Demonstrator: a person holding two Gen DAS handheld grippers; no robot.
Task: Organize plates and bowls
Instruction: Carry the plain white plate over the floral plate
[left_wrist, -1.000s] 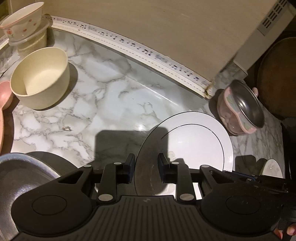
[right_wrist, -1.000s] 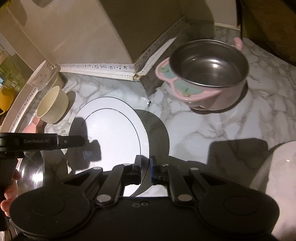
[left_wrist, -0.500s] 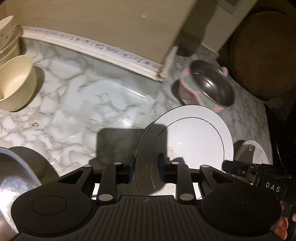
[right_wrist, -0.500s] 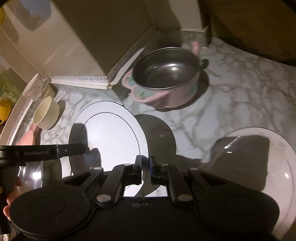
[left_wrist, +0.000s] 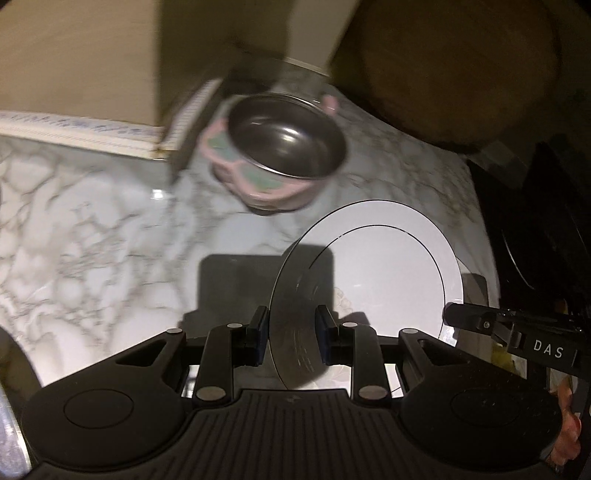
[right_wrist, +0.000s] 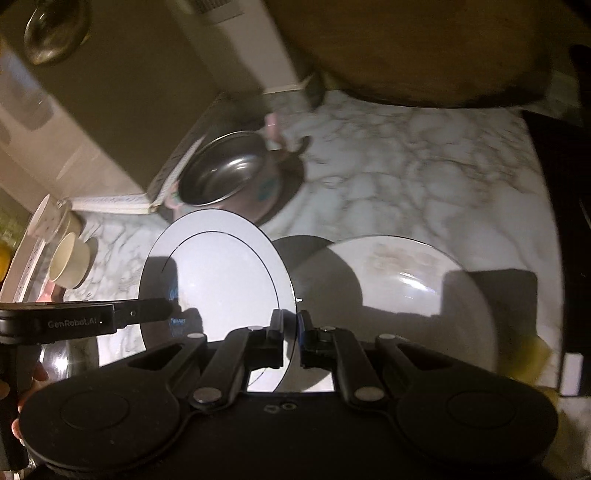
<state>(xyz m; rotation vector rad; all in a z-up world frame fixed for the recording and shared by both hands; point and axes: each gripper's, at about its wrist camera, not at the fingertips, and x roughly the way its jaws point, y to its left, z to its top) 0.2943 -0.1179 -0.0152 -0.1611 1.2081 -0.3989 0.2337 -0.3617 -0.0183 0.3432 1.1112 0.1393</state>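
Plate: we hold it by opposite rim edges.
Left gripper: jaws clamp its rim.
Right gripper: jaws pinch its rim.

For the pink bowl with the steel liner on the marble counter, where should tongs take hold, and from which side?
Judging from the pictures, the pink bowl with the steel liner is best pinched at its thin upper rim from above, one finger inside the liner and one outside. It stands upright and open-topped on the marble counter; its body looks too wide to span. The rim facing away from the wall corner looks freest.
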